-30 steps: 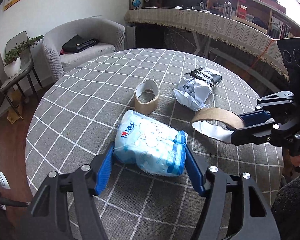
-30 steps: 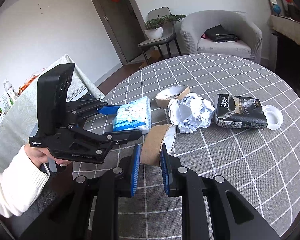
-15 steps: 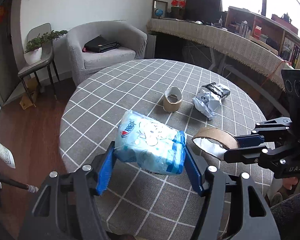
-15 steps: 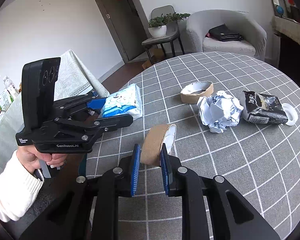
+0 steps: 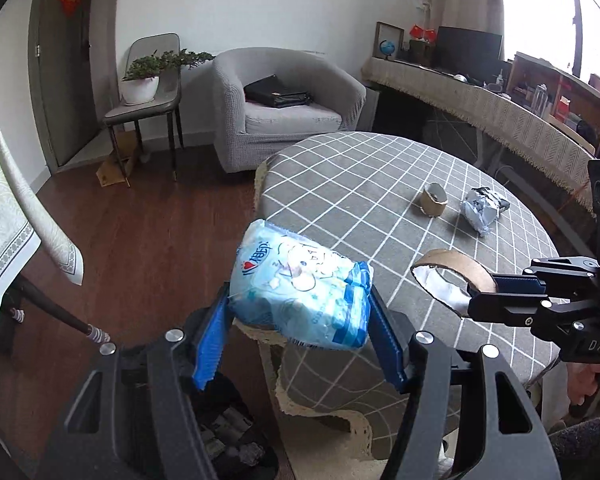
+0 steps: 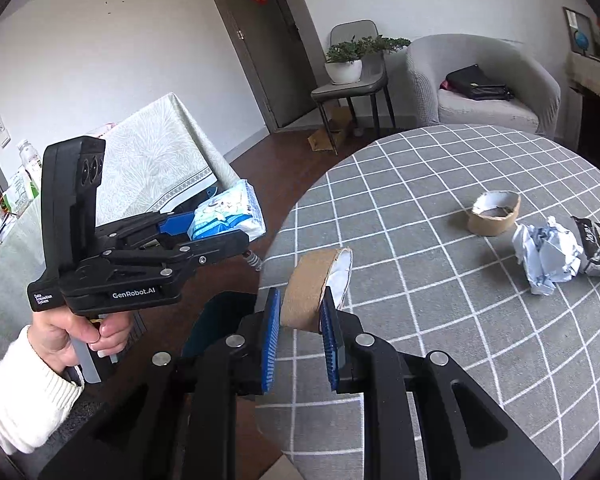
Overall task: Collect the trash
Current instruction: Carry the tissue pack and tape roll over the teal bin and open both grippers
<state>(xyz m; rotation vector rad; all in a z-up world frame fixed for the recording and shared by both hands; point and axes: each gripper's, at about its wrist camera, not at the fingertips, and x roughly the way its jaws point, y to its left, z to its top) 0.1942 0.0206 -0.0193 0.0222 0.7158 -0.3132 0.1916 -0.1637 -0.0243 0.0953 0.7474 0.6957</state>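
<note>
- Currently, a blue pack is being held clamped between the pads of the left claw, off the surface and out past its edge, over the floor.
- A cardboard ring is being gripped across its wall by the right claw, whose jaws are standing close together on it; the ring is being kept in the air above the near rim of the surface.
- Below the left claw a dark opening with dark lumps inside is being shown; it is being read as the bin, though its rim is mostly hidden.
- The pack should be brought squarely over that opening before the pads are being let apart, since a soft, bulging pack is likely to slide off sideways if released early.
- The grip on the pack is best being kept even, as the film looks slippery and only its middle is being pinched.
- The ring is being held by a thin wall, so a gentle squeeze is advised; too much is likely to crush it out of the pads.
- The two claws are being carried near each other, so one drop at a time is being judged safer.
- Left on the surface, well apart from both claws, another ring, crumpled paper and a dark wrapper are lying for later trips.
</note>
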